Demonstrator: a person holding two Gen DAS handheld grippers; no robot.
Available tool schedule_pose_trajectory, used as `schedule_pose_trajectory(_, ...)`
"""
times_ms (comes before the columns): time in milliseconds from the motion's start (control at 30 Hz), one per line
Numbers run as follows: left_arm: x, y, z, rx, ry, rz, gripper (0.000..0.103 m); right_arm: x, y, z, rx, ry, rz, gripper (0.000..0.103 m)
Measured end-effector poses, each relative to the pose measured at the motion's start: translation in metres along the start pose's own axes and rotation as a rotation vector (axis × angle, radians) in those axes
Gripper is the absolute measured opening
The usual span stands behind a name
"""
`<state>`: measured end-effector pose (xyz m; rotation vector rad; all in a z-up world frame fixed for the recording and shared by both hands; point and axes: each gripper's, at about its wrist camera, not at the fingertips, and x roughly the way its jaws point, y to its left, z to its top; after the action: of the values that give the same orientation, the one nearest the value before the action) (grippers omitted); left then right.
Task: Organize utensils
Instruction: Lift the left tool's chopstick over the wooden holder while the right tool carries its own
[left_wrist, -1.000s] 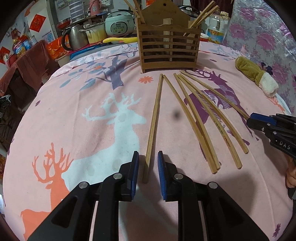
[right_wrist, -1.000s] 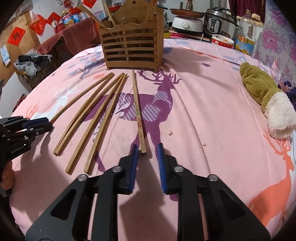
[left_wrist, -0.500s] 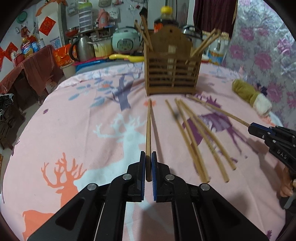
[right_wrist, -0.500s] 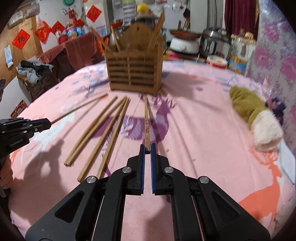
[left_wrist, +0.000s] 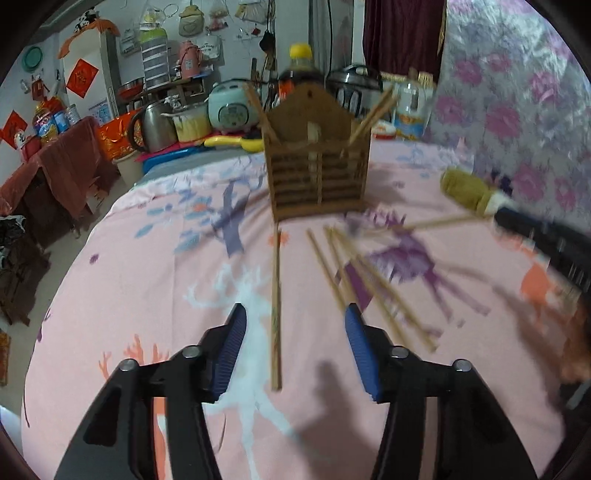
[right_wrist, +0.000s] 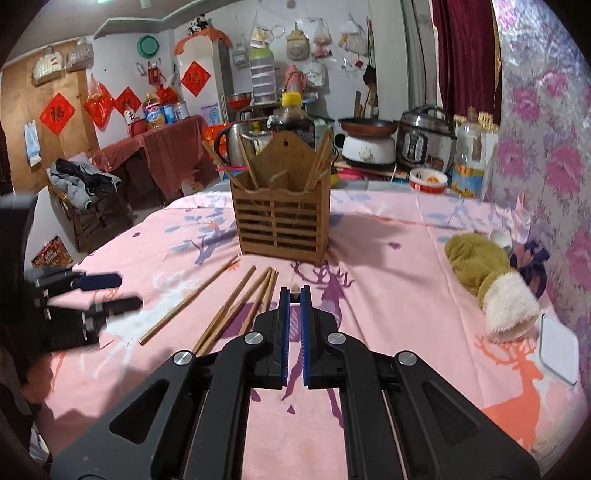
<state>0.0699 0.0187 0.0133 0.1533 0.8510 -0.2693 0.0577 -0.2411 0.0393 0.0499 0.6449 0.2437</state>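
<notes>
right tool (left_wrist: 546, 251) motion-blurred, its chopstick (right_wrist: 294, 290) nearly hidden between fingers

Only legible sign: red diamond paper (right_wrist: 57, 113) on the brown wall panel, right wrist view, w/ a black 福 char. Another red diamond (right_wrist: 195, 78) on the white fridge side carries a dark char, too blurred to read. Bottle and cooker labels, left wrist view incl., too small/blurred to make out.
</notes>
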Motion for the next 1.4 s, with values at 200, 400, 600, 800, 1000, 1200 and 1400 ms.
schedule_pose_trajectory(200,0.042,0.017,-0.032,-0.028,0.163,-0.004,0.035,0.009,-0.009,-0.003,0.048,0.026,0.01,0.006)
schedule_pose_trajectory(400,0.044,0.014,-0.038,-0.013,0.181,-0.048,0.006,0.007,-0.011,-0.005,0.057,0.022,0.015,0.006)
schedule_pose_trajectory(600,0.014,0.005,-0.018,0.014,0.056,-0.01,0.006,0.005,-0.011,-0.005,0.06,0.017,0.016,0.006)
schedule_pose_trajectory(800,-0.022,-0.005,0.025,0.033,-0.061,0.013,0.005,-0.007,-0.008,0.004,0.053,-0.026,0.017,0.006)
schedule_pose_trajectory(1000,-0.048,-0.018,0.074,0.05,-0.147,0.011,0.006,-0.017,-0.004,0.025,0.03,-0.064,0.003,0.006)
schedule_pose_trajectory(1200,-0.059,-0.025,0.121,0.05,-0.193,0.0,0.006,-0.019,0.0,0.053,0.008,-0.088,0.001,0.006)
schedule_pose_trajectory(1400,-0.062,-0.028,0.158,0.051,-0.219,0.003,0.006,-0.015,0.007,0.077,-0.006,-0.1,0.017,0.006)
